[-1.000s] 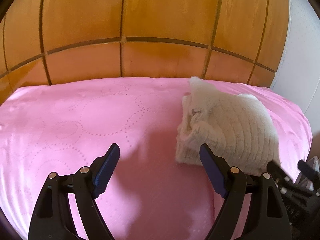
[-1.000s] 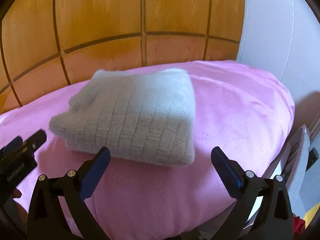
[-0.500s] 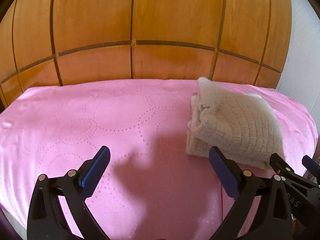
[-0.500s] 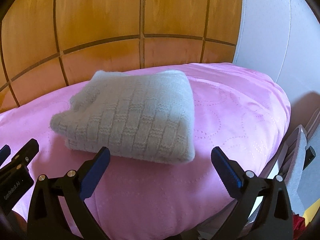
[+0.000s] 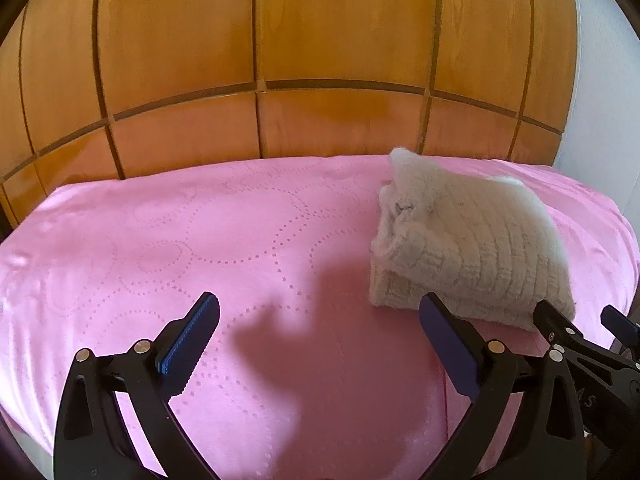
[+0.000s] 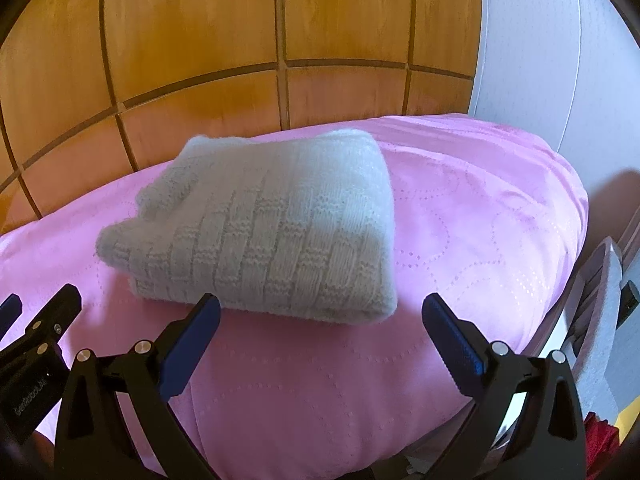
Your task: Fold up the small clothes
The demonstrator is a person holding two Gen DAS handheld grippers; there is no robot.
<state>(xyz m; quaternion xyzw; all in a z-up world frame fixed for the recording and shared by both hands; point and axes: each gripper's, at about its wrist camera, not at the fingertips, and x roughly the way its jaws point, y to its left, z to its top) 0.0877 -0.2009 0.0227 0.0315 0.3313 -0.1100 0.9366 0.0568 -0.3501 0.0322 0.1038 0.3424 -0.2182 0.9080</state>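
Lying folded, sweater (image 6: 272, 232), underside hidden (layers unclear)

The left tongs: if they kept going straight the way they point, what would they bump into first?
Most likely the bare pink bedcover; the open left tongs point left of the folded sweater.

pink bedspread (image 5: 200, 240) — wooden headboard (image 5: 256, 40)
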